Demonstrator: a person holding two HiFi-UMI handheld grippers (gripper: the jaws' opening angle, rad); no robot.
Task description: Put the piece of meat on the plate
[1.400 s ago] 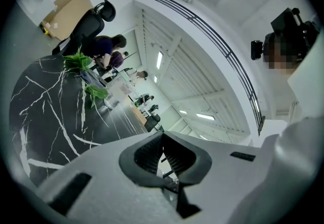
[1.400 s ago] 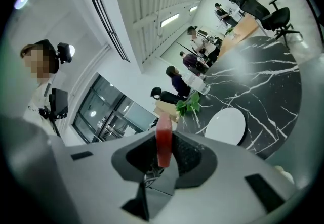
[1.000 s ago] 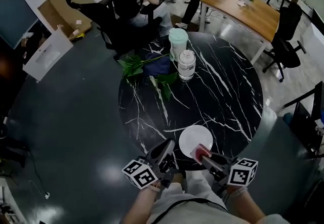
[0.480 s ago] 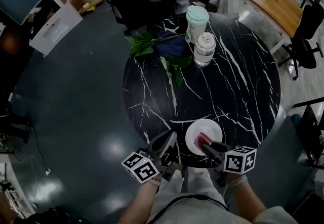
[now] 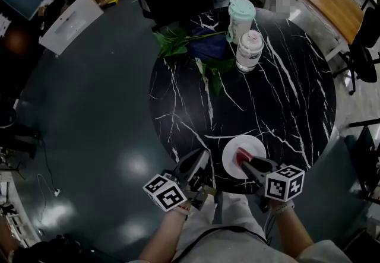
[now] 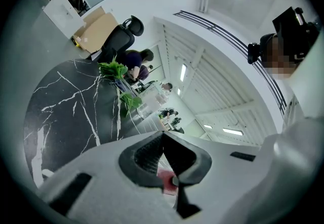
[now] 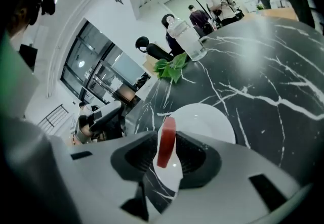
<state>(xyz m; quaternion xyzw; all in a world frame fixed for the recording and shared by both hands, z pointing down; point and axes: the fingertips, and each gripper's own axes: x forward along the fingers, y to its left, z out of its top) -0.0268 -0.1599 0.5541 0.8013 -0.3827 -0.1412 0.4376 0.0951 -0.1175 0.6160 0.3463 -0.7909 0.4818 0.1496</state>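
A flat red piece of meat (image 7: 166, 141) stands on edge between the pads of my right gripper (image 7: 165, 154), which is shut on it. In the head view the meat (image 5: 242, 155) hangs over the near part of a white plate (image 5: 254, 144) close to the front edge of the round black marble table (image 5: 285, 95). The right gripper view has the plate (image 7: 205, 118) just beyond the jaws. My left gripper (image 5: 199, 161) is left of the plate at the table's edge. Its jaws (image 6: 163, 139) meet at the tips and hold nothing.
At the table's far side stand a green-lidded tumbler (image 5: 241, 15) and a clear jar (image 5: 249, 48), beside green leaves (image 5: 178, 42) and a dark blue cloth (image 5: 209, 48). People and office chairs are behind the table, a wooden desk (image 5: 323, 0) at the back right.
My right gripper has come down with the meat, from the plate's near rim to low over the plate. The left gripper has sunk slightly and stays shut.
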